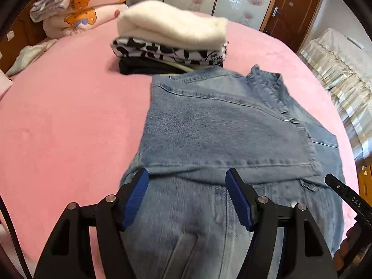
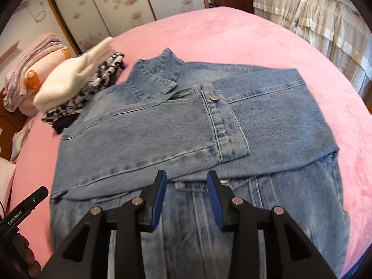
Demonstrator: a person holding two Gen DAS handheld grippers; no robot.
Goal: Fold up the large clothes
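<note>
A light blue denim jacket (image 1: 220,127) lies flat on the pink bed (image 1: 69,116), its sleeves folded in across the body. In the right wrist view the jacket (image 2: 162,127) shows its collar (image 2: 155,79) at the far end and a cuff with a metal button (image 2: 214,97) lying on top. My left gripper (image 1: 186,173) hovers over the near left part of the jacket, jaws wide apart, nothing pinched. My right gripper (image 2: 187,174) hovers over the near middle below the folded sleeve, jaws narrower but apart, blue pads clear of the cloth.
A stack of folded clothes (image 1: 172,32) with a fluffy white one on top sits beyond the jacket's collar end. Folded pink quilts (image 1: 76,7) lie at the head of the bed. A frilled cream cover (image 1: 344,69) stands past the bed's right edge.
</note>
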